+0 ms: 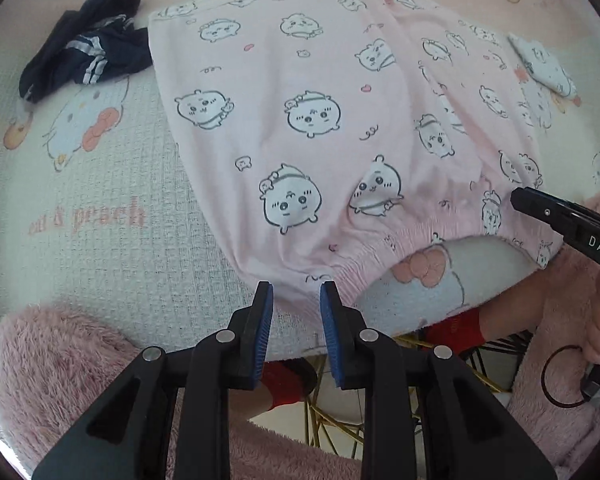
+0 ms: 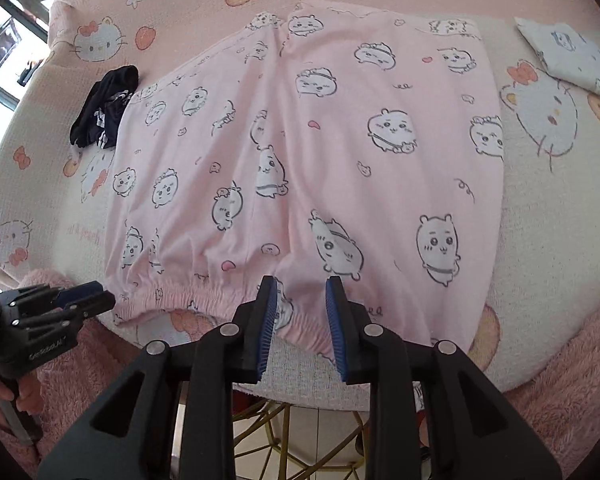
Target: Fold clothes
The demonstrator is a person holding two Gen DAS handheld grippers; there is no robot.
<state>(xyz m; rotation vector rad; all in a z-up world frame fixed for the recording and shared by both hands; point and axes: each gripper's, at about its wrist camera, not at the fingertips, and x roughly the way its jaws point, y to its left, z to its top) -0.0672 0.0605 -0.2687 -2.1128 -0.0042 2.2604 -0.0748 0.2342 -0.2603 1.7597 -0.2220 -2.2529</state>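
Pink shorts (image 1: 324, 120) printed with little cartoon animals lie spread flat on our cartoon-cat table cover (image 1: 112, 248), the elastic waistband (image 2: 204, 294) along the near edge of the table and the two leg openings pointing away from us. Beyond the far left corner of the shorts sits a crumpled navy garment with white stripes (image 1: 86, 46), touching their edge in the left wrist view. Well off to the far right lies a small folded white piece (image 2: 572, 58) with a blue print.

Our left gripper (image 1: 296, 300) hangs over the left end of the waistband, its blue pads parted with only the cloth's edge showing in the gap; nothing is pinched. Our right gripper (image 2: 302, 296) hovers over the waistband's middle-right stretch, jaws likewise apart, and we cannot see the pads pressing on the fabric. Each gripper shows at the edge of the other's view, beside the waistband. Fluffy pink sleeves (image 1: 60, 344) frame the bottom of both views, and a gold wire frame (image 2: 272, 436) shows below the table edge.
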